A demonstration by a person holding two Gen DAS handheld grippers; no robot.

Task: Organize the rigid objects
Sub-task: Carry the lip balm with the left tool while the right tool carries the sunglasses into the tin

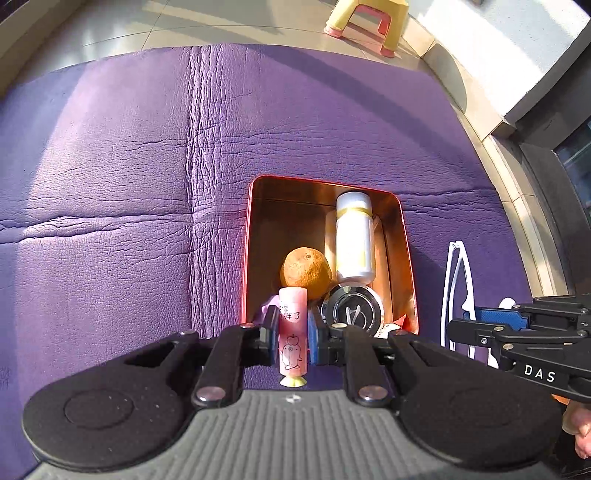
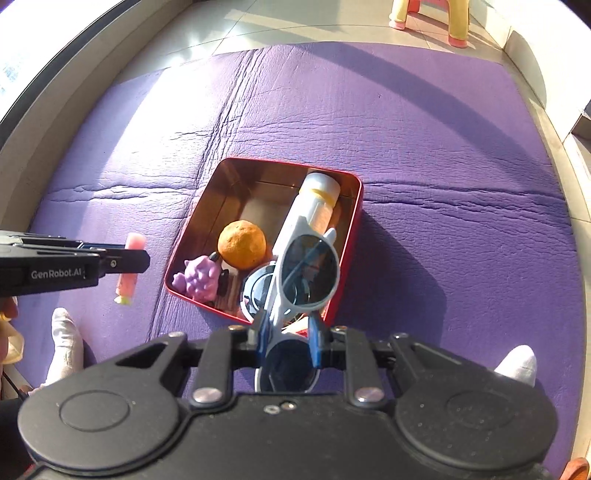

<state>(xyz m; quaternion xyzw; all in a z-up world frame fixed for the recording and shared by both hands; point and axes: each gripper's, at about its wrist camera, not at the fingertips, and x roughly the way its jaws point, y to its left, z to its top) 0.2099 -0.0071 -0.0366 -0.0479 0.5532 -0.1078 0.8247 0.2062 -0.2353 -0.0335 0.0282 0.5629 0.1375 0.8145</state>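
Observation:
A red tin box [image 1: 248, 236] [image 2: 192, 210] lies on the purple mat. It holds a white bottle [image 1: 353, 236] [image 2: 316, 201], an orange [image 1: 306, 271] [image 2: 242, 243], a purple toy [image 2: 199, 277] and a round chrome lid [image 1: 351, 308]. My left gripper [image 1: 293, 332] is shut on a pink tube [image 1: 293, 332] [image 2: 129, 269], held upright just left of the box's near corner. My right gripper [image 2: 286, 338] is shut on white-framed sunglasses [image 2: 308, 273] [image 1: 456, 280], held above the box's near right edge.
The purple padded mat [image 1: 110, 166] [image 2: 443, 147] covers the floor around the box. A yellow and pink stool [image 1: 369, 22] [image 2: 432, 18] stands beyond the mat. White-socked feet [image 2: 66, 343] rest at the mat's near edge.

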